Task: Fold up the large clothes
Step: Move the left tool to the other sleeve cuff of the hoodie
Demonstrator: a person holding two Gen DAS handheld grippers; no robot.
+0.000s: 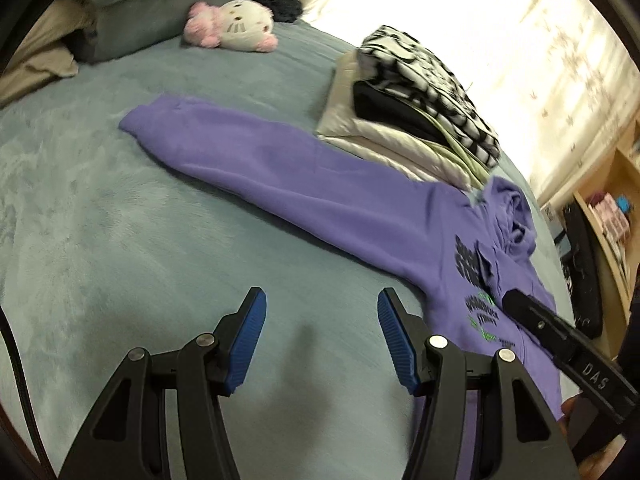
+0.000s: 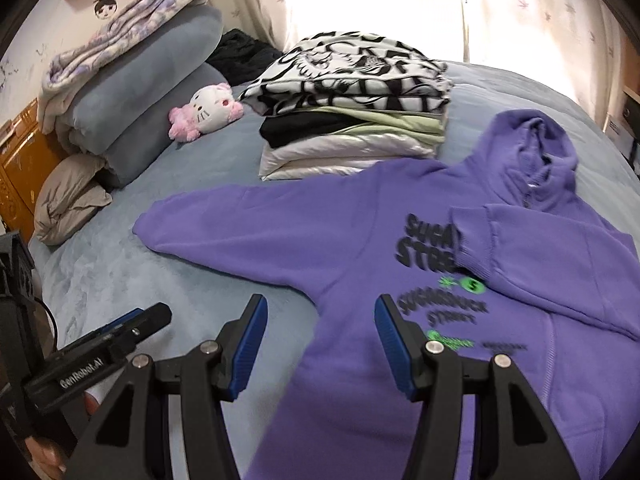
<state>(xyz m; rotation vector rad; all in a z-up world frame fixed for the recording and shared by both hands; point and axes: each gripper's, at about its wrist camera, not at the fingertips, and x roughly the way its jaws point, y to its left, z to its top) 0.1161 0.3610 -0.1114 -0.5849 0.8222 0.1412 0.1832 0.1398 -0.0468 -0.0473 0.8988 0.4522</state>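
A purple hoodie (image 2: pixel 360 240) lies flat on the bed (image 1: pixel 120 240), one sleeve folded across its chest (the other stretched out), beside a stack of folded clothes (image 2: pixel 352 120). The left gripper (image 1: pixel 322 340) and right gripper (image 2: pixel 318 340) hover with jaws apart, holding nothing.

Black and green chest print on the purple fleece hoodie (image 2: pixel 360 248) is motion-blurred, lower lines unreadable; one folded-in sleeve covers the end of the top lines. Hoodie hem is cut off by the bottom edge and hidden behind the right gripper (image 2: pixel 318 334). In the left wrist view the hoodie's right side is cut off. Stack of folded black, white and pale-green clothes (image 2: pixel 352 120): lower layers show edges only. Wooden shelf contents (image 1: pixel 612 216) too small and blurred to identify.
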